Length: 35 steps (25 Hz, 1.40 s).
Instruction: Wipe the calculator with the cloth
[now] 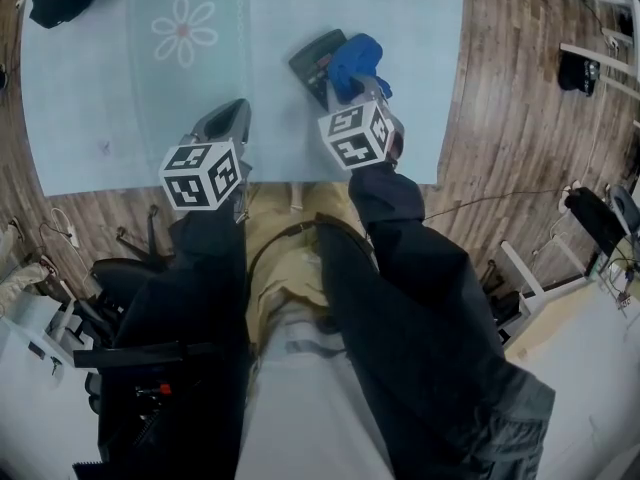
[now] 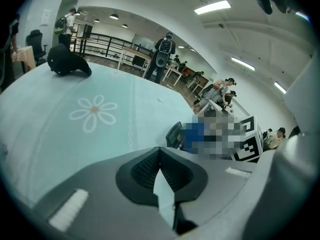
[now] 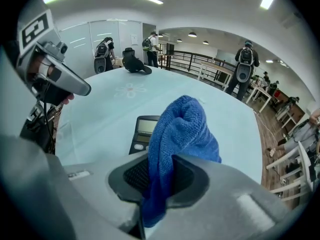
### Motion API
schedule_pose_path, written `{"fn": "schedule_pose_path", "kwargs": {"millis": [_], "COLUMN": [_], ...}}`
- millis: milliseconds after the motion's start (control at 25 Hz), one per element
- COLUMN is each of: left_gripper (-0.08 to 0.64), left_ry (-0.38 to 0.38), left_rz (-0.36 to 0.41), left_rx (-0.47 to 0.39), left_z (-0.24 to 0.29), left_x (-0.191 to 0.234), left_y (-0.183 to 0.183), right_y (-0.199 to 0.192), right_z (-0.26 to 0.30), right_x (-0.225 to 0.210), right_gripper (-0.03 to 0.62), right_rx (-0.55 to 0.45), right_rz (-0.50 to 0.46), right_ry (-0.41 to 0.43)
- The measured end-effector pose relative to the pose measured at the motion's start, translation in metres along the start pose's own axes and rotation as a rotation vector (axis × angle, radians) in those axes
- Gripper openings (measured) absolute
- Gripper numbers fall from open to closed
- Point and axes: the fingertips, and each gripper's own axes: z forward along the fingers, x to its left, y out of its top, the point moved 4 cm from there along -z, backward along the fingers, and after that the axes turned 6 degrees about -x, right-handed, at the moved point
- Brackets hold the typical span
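Holding the blue cloth (image 3: 182,134) in my right claw (image 3: 160,176), I see the 2 jaws pressed on its lower part, while the rest stands up in a bundle above them. The calculator (image 3: 145,131) lies flat on the pale counter (image 3: 100,114), just behind the cloth, with its screen on the far side. In the head view the cloth covers the right part of the calculator; I cannot tell if they touch. My left claw (image 2: 160,176) is apart to the left, near the counter's front edge. Its jaws are narrow, with only a thin slit and nothing between them. A flower print (image 1: 183,30) lies farther left.
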Motion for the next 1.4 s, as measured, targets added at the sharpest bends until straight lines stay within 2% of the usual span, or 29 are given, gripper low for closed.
{"fn": "schedule_pose_path", "kwargs": {"millis": [320, 800, 1120, 1400], "left_gripper": [0.002, 0.002, 0.002, 0.002], "left_ry": [0.003, 0.012, -0.04, -0.118], "left_rz": [-0.004, 0.003, 0.044, 0.104], "left_rx": [-0.004, -0.039, -0.108, -0.187], "left_z": [0.0, -0.01, -0.018, -0.033], "left_x": [0.004, 0.009, -0.018, -0.059], "left_y": [0.002, 0.013, 0.042, 0.076], "right_y": [0.019, 0.054, 0.077, 0.1], "right_z": [0.008, 0.005, -0.054, -0.119], "right_x": [0.025, 0.059, 0.032, -0.003], "right_gripper": [0.058, 0.058, 0.058, 0.058], "right_rx": [-0.037, -0.154, -0.287, -0.458], "right_rz": [-0.033, -0.073, 0.072, 0.265], "right_ry": [0.051, 0.16, 0.112, 0.021]}}
